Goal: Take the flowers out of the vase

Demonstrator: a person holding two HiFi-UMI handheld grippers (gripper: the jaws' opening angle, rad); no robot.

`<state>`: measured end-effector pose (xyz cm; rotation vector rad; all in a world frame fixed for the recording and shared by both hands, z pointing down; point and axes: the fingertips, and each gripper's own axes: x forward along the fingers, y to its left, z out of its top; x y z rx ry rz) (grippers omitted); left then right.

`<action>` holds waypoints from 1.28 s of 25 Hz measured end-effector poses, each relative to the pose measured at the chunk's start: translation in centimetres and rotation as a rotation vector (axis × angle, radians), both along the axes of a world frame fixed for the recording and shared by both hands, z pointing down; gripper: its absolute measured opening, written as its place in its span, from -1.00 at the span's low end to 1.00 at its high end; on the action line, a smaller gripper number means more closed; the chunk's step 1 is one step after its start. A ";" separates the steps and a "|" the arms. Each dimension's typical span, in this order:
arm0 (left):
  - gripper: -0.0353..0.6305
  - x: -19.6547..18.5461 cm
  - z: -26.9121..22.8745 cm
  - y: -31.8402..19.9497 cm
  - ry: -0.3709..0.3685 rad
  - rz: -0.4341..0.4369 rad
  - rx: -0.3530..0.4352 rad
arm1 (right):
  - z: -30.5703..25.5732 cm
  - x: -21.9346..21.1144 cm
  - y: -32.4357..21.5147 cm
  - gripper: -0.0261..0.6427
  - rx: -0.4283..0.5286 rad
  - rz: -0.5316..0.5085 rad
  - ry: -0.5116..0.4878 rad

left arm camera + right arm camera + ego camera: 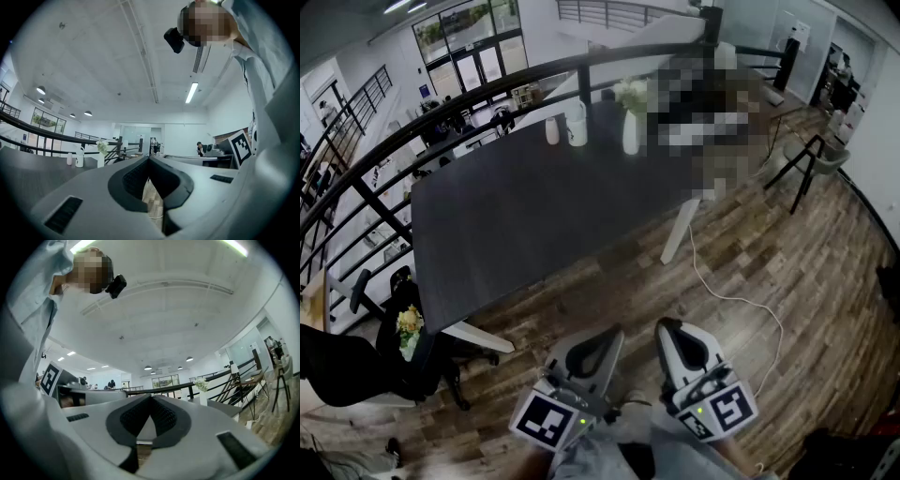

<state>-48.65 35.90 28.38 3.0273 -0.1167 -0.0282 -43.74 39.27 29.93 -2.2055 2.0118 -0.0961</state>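
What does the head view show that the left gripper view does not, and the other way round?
Only the head view shows the chair on black splayed legs, on the floor to the right of the table. Only the left gripper view shows the ceiling lights and the person's head camera. Both show the dark table, the white vase with its flowers, the white jug near it, and the left gripper, shut and empty.
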 end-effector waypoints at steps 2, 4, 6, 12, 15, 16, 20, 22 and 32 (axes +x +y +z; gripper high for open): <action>-0.89 -0.3 0.0 -0.3 0.006 0.003 0.003 | 0.1 -0.2 -0.3 -0.92 0.001 0.005 0.000; -0.89 -0.3 -0.2 -0.5 0.014 0.008 0.006 | 0.1 -0.3 -0.5 -0.92 0.001 0.011 0.000; -0.89 -0.4 -0.2 -0.6 0.017 0.016 0.006 | 0.2 -0.3 -0.6 -0.92 0.002 0.019 0.001; -0.89 -1.0 0.1 -1.4 0.021 0.028 0.006 | 0.5 -0.8 -1.1 -0.92 0.001 0.040 0.001; -0.89 -1.2 0.3 -1.8 0.017 0.035 0.005 | 0.5 -0.9 -1.5 -0.92 0.004 0.054 -0.007; -0.89 -1.3 0.4 -2.0 0.016 0.039 0.005 | 0.5 -0.9 -1.6 -0.92 0.005 0.060 -0.011; -0.89 -1.9 0.6 -2.3 0.012 0.058 0.010 | 0.9 -1.2 -1.9 -0.92 0.003 0.083 -0.019; -0.89 -2.2 0.6 -2.5 0.008 0.067 0.012 | 0.9 -1.4 -2.0 -0.92 0.004 0.096 -0.028; -0.90 -3.0 1.5 -2.9 -0.007 0.112 0.001 | 1.4 -2.0 -1.5 -0.92 -0.009 0.168 -0.041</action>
